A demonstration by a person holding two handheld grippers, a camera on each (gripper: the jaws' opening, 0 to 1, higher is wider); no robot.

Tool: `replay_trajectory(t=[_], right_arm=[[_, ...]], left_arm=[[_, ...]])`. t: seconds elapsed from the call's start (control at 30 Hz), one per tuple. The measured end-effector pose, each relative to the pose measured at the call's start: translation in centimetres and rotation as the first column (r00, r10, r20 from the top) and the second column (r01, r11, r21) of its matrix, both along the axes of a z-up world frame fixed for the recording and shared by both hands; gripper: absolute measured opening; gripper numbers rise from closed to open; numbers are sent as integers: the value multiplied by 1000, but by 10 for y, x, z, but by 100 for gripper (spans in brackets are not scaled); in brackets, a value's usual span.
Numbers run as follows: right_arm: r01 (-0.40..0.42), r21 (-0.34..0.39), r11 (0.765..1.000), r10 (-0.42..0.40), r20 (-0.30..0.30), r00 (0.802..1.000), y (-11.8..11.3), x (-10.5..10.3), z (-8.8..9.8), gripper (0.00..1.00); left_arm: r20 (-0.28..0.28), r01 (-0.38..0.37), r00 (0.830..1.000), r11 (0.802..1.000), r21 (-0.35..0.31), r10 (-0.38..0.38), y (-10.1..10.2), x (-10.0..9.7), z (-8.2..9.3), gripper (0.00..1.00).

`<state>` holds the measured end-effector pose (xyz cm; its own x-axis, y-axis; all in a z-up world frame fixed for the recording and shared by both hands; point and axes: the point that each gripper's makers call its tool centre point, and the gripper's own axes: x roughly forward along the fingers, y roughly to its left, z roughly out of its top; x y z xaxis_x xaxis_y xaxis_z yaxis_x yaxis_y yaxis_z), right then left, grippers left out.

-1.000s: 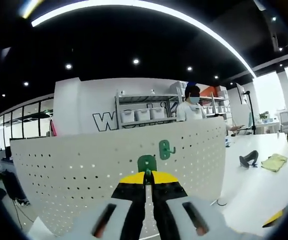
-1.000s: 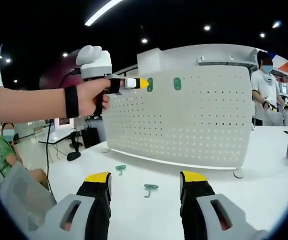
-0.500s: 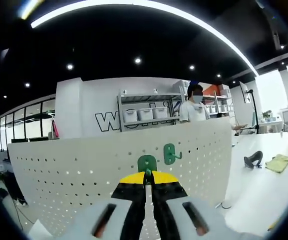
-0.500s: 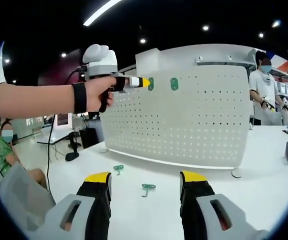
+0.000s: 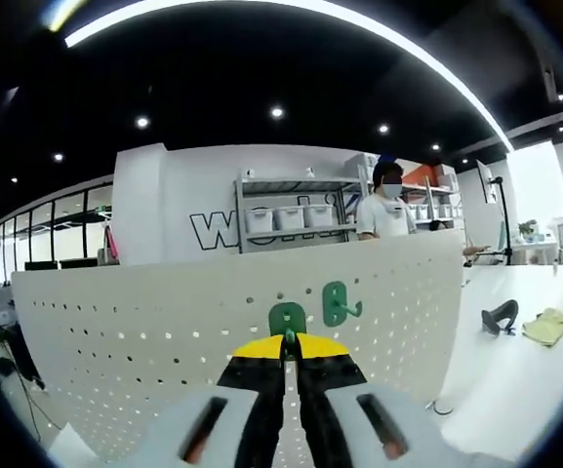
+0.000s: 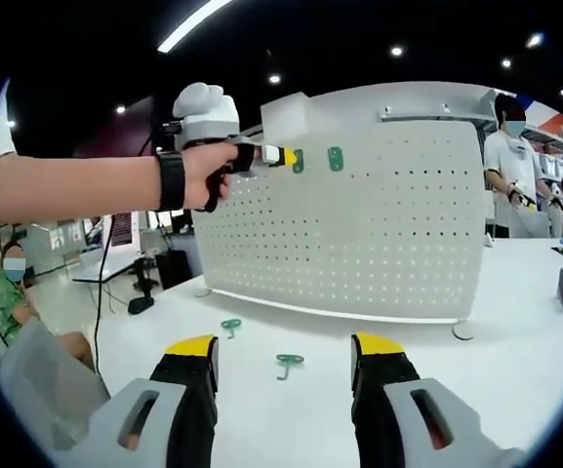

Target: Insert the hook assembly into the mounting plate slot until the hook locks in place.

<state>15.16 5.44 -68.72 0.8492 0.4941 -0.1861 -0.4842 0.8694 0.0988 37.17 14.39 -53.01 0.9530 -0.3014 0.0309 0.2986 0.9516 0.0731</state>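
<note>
A white perforated mounting plate [image 5: 144,322] [image 6: 388,234] stands upright on the white table [image 6: 291,409]. One green hook [image 5: 338,303] [image 6: 335,158] hangs near the plate's top edge. My left gripper [image 5: 288,341] [image 6: 289,156] is shut on a second green hook [image 5: 287,318] [image 6: 298,160], held against the plate just left of the hung one. My right gripper [image 6: 281,356] stands open low over the table, nothing between its jaws. Two more green hooks [image 6: 288,363] [image 6: 230,326] lie on the table in front of the plate.
A person's forearm with a black wristband [image 6: 172,180] reaches in from the left. A black object [image 5: 499,316] and a yellow cloth [image 5: 546,325] lie on the table to the right. People [image 6: 511,161] stand behind the plate near shelves [image 5: 286,210].
The left gripper with its hook has moved closer to the plate, near the hung hook. The right gripper has stayed put.
</note>
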Motion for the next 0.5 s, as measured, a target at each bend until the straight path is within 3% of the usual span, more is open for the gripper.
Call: replay_trajectory(t=[0.5], right_arm=[[3,21,1000,-3,-5,1000,-1,1,-2,55]], left_arm=[[-30,-38,999,999,-27,37,-2,14,2,3]])
